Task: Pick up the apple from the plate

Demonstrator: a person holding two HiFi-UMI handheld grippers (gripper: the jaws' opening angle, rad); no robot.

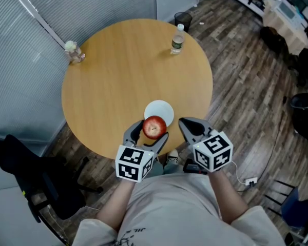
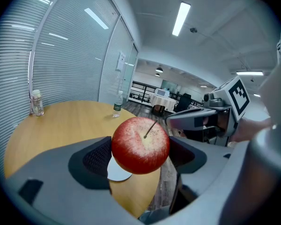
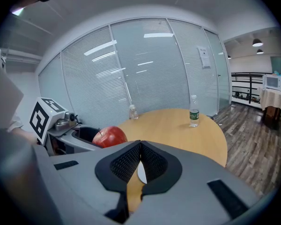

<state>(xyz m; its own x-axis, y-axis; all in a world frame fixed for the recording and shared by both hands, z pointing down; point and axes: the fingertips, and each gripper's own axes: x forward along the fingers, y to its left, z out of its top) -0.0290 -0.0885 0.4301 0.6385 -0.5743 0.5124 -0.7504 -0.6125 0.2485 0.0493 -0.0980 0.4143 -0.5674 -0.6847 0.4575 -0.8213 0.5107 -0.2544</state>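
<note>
A red apple (image 1: 154,126) with a stem is held off the table, just in front of the white plate (image 1: 160,109). My left gripper (image 1: 151,132) is shut on the apple (image 2: 140,145), one pad pressing each side. The plate (image 2: 118,171) shows below the fruit in the left gripper view. My right gripper (image 1: 188,125) hovers to the right of the apple, near the table's front edge; its pads (image 3: 129,163) touch and nothing is between them. In the right gripper view the apple (image 3: 110,136) and the left gripper (image 3: 79,136) appear at the left.
The round wooden table (image 1: 118,65) carries a plastic water bottle (image 1: 177,40) at the far right and a small bottle (image 1: 73,51) at the far left. A dark chair (image 1: 31,173) stands at the lower left. A glass wall with blinds (image 1: 20,50) borders the left side.
</note>
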